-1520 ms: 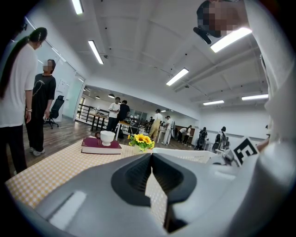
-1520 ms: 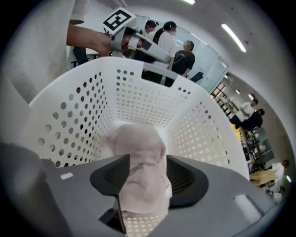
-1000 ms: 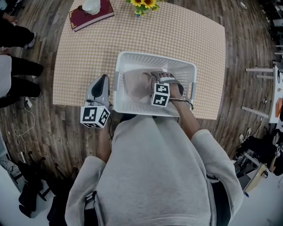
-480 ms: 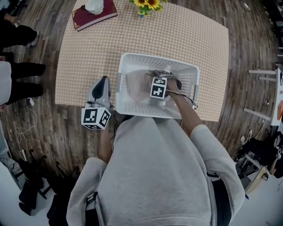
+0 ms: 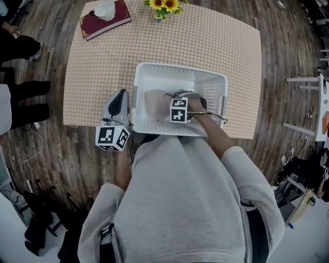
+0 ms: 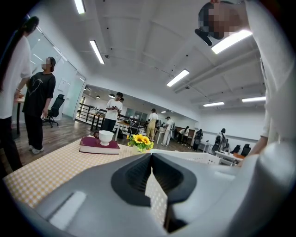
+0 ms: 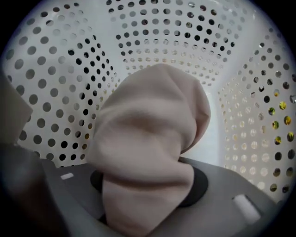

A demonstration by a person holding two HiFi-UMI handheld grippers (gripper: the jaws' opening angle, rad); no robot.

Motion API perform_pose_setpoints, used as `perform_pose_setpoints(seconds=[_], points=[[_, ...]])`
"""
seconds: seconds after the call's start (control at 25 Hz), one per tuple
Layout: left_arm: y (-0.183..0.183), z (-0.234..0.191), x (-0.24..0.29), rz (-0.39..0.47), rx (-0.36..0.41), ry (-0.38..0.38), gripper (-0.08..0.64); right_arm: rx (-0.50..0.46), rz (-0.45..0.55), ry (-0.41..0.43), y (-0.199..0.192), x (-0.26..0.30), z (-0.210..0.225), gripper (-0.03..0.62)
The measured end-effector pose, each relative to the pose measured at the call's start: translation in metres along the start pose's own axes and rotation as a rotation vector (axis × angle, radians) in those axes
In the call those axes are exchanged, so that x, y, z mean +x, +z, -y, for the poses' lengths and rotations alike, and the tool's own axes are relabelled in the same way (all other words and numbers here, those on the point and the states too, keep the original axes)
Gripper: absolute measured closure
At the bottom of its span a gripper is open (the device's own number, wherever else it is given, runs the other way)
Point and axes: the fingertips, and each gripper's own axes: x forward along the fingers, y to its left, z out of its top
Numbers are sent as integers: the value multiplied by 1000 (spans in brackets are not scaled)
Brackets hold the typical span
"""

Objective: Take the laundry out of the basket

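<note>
A white perforated laundry basket (image 5: pixel 180 68) stands on the near side of the checked table (image 5: pixel 221 41). A beige cloth (image 5: pixel 156 101) lies inside it. My right gripper (image 5: pixel 171 97) is down in the basket, its jaws closing, with the cloth between them. In the right gripper view the beige cloth (image 7: pixel 148 134) bulges up out of the right gripper (image 7: pixel 138 206), with the basket wall (image 7: pixel 175 41) behind. My left gripper (image 5: pixel 120 93) hangs shut and empty over the table edge, left of the basket. The left gripper (image 6: pixel 155 194) faces across the table.
A dark red book (image 5: pixel 115 19) with a white bowl (image 5: pixel 105 7) on it lies at the table's far left corner, and yellow flowers (image 5: pixel 163 6) stand at the far edge. A person's legs (image 5: pixel 23 100) stand on the wood floor at the left.
My right gripper has shifted left and deeper into the basket, onto the beige cloth, and its jaws have come in on it. The left gripper has hardly moved.
</note>
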Motion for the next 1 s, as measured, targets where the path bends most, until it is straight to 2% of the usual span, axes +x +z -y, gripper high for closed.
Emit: perform_pose_setpoints(seconds=[0.2,0.44,0.76,1.0], points=[[3,3,-8,14,-1,3,549,23,16,-56,0,-4,-1,360],[9,12,-17,37,11,-13,549,41,31,-223,-3,-24,13,383],[16,27,-26,60,33,-50,549,121,95,-507,-12,-121,61,383],[24,42,-31,84,57,-78,549,115,127,-688,-7,-188,63,383]])
